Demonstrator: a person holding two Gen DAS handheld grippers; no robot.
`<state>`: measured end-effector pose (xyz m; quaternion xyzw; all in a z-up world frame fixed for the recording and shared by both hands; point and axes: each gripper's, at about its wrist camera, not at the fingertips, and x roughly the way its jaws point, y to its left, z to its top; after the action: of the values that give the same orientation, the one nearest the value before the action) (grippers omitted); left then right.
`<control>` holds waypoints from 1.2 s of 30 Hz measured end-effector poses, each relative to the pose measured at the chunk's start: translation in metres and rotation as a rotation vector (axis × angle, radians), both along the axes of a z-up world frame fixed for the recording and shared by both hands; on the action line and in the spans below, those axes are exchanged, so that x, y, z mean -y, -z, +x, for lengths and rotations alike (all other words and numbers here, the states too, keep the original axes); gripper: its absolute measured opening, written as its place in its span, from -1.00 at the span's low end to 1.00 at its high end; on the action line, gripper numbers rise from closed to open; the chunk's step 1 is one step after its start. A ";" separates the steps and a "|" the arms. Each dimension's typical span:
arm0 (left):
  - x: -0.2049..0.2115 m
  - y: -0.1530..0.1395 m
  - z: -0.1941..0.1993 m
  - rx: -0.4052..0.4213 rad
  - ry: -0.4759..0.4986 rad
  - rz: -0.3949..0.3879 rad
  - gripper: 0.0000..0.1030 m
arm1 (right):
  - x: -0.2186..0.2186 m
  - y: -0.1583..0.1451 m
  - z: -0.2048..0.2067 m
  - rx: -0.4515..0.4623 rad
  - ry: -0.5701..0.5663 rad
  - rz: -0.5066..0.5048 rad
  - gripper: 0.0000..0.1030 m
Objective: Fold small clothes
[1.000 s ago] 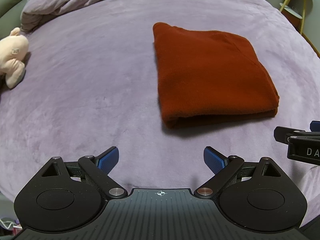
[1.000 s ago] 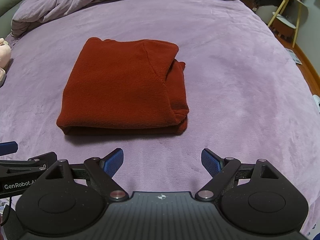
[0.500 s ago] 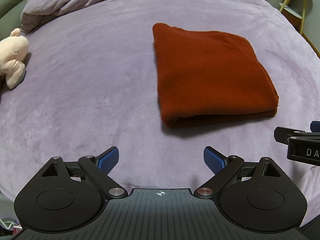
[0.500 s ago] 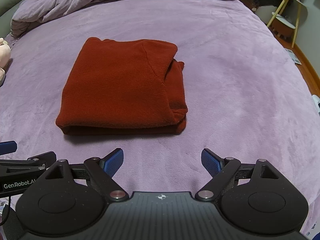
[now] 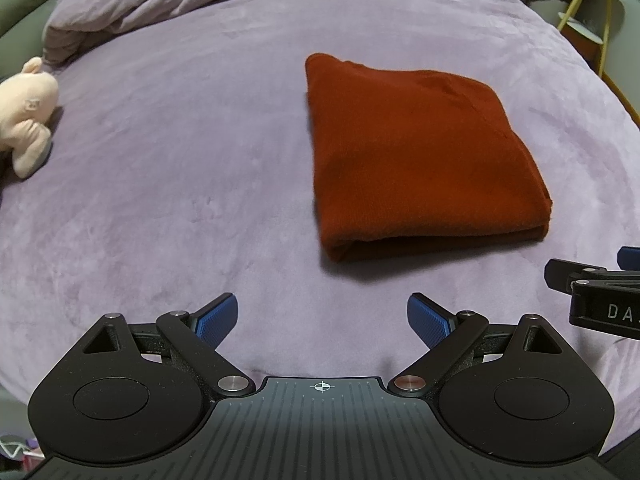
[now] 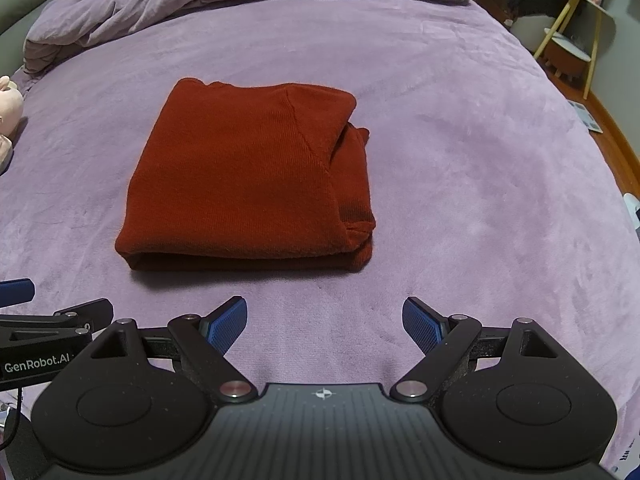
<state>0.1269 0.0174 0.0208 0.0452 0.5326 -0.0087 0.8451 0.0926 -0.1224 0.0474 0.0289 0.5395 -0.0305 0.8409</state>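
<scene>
The bed, spread with a purple plush cover, fills both views, and every place here is given from the red garment that lies on it. A heaped duvet lies along the bed's far end, well beyond the garment. The garment itself sits near the middle of the bed, already folded into a thick, squarish packet; its doubled fold edge faces the tongs, and on its right side the inner layers bulge out a little from under the top layer. A side table with yellow legs stands off the bed, far to the garment's right. A pale plush toy rests well to the garment's left, near the bed's edge. The left tongs hover short of the garment's near left corner, spread wide with nothing between the blue pads; the right tongs hover just short of its near edge, equally wide and empty. Neither touches the cloth. Judging by the compact packet, the folding of this piece looks finished or nearly so, and the step in hand seems a pause to check it. A next move would call either for tucking the bulging right side under, or for gripping the packet at both sides to set it aside without letting the layers slip apart.
</scene>
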 end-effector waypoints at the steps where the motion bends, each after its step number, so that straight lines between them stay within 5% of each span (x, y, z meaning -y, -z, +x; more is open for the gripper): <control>1: 0.000 0.000 0.000 0.000 0.000 -0.001 0.85 | 0.000 -0.001 0.000 0.002 0.000 -0.001 0.66; 36: 0.005 0.000 0.004 0.012 0.015 -0.034 0.84 | 0.003 0.003 0.003 -0.012 0.002 0.001 0.66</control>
<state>0.1310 0.0119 0.0204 0.0349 0.5269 -0.0239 0.8489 0.0955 -0.1251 0.0442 0.0297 0.5447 -0.0314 0.8375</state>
